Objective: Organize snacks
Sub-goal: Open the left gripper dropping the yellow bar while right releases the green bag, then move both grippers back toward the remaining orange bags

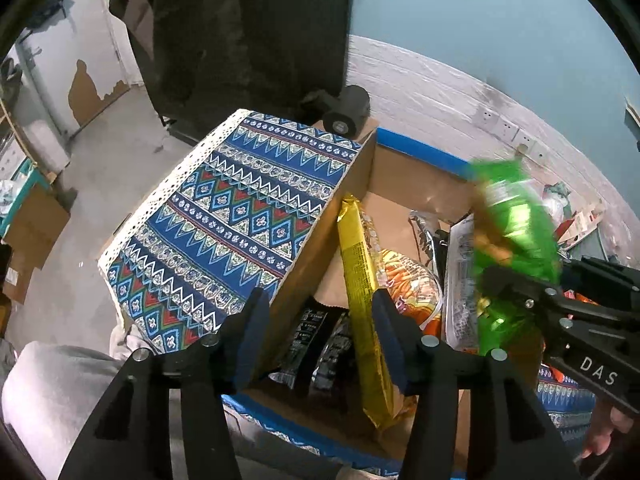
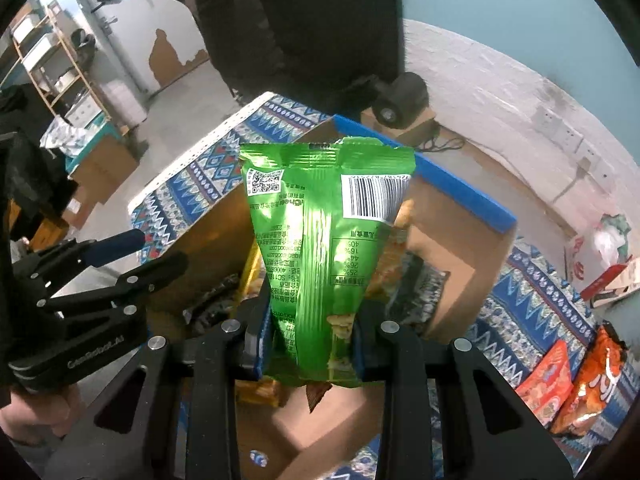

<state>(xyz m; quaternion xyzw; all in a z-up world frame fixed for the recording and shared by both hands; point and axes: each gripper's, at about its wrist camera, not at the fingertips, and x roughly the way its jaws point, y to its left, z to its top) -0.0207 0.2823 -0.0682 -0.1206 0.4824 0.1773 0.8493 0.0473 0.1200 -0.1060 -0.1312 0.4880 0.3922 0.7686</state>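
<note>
right gripper (image 2: 312, 344): clamped on the green snack bag (image 2: 324, 240), holding it upright over the cardboard box (image 2: 460, 240)
left gripper (image 1: 320, 344): jaws apart, nothing between the pads, parked over the box's near edge
below it: yellow packet (image 1: 360, 300) and dark packets already inside the box
progress: I'd say partway done
left to do: orange bags (image 2: 576, 384) to the right gripper's right, lying on the patterned cloth (image 2: 532, 300)
</note>
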